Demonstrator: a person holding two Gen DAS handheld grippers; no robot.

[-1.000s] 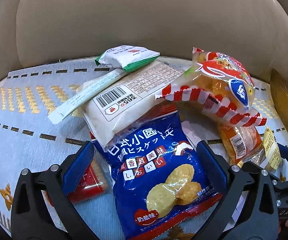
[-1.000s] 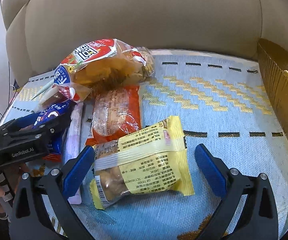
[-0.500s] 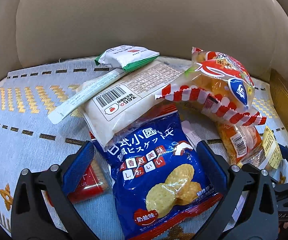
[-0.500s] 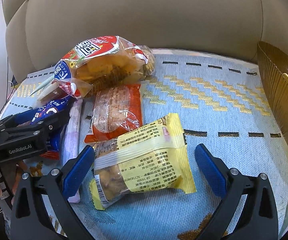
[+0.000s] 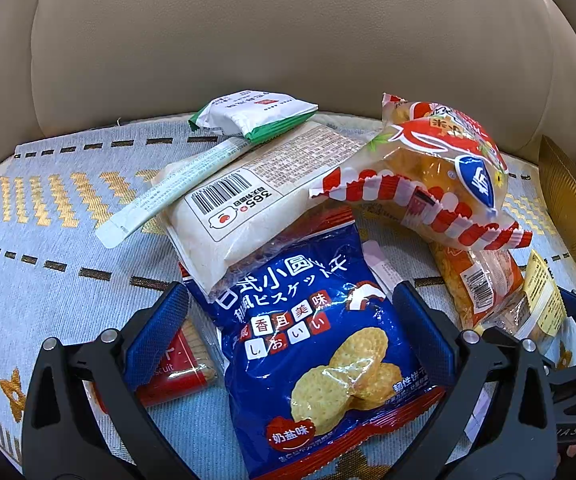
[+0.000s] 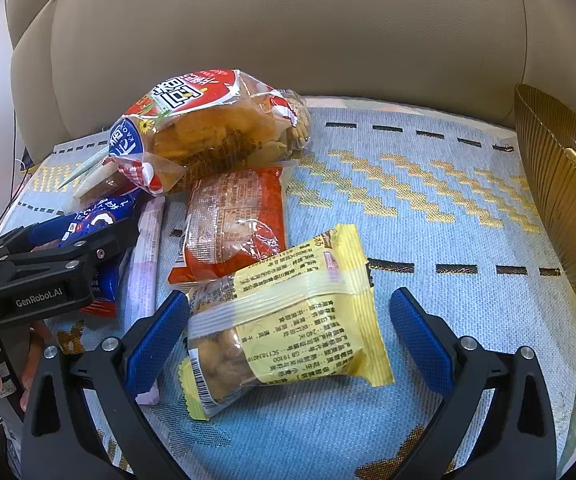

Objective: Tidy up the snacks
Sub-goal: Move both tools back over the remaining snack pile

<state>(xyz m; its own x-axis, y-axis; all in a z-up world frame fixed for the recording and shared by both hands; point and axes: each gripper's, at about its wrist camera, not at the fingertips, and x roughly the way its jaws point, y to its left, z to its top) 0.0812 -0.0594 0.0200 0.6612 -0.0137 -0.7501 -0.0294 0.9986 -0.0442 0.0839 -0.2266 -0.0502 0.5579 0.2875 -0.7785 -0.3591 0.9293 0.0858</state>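
Observation:
My left gripper (image 5: 288,320) is open, its blue pads on either side of a blue biscuit bag (image 5: 320,352) that lies flat on the cloth. A white packet (image 5: 247,208) overlaps the bag's top, and a red-and-white bread bag (image 5: 428,176) leans beside it. My right gripper (image 6: 290,320) is also open, straddling a yellow snack packet (image 6: 292,320). Behind that packet lie an orange packet (image 6: 235,220) and the bread bag (image 6: 207,124). The left gripper (image 6: 47,264) shows at the left edge of the right wrist view, over the blue bag.
A light blue cloth (image 6: 428,208) with gold zigzags covers a beige sofa seat (image 5: 288,40). A gold ribbed basket (image 6: 560,200) stands at the right edge. A green-and-white packet (image 5: 251,114), a long stick sachet (image 5: 167,192), a red biscuit pack (image 5: 175,368) and a pink stick (image 6: 145,264) also lie about.
The right wrist view has drifted slightly so the snack pile sits a little higher and closer. The left gripper and its blue bag look unchanged.

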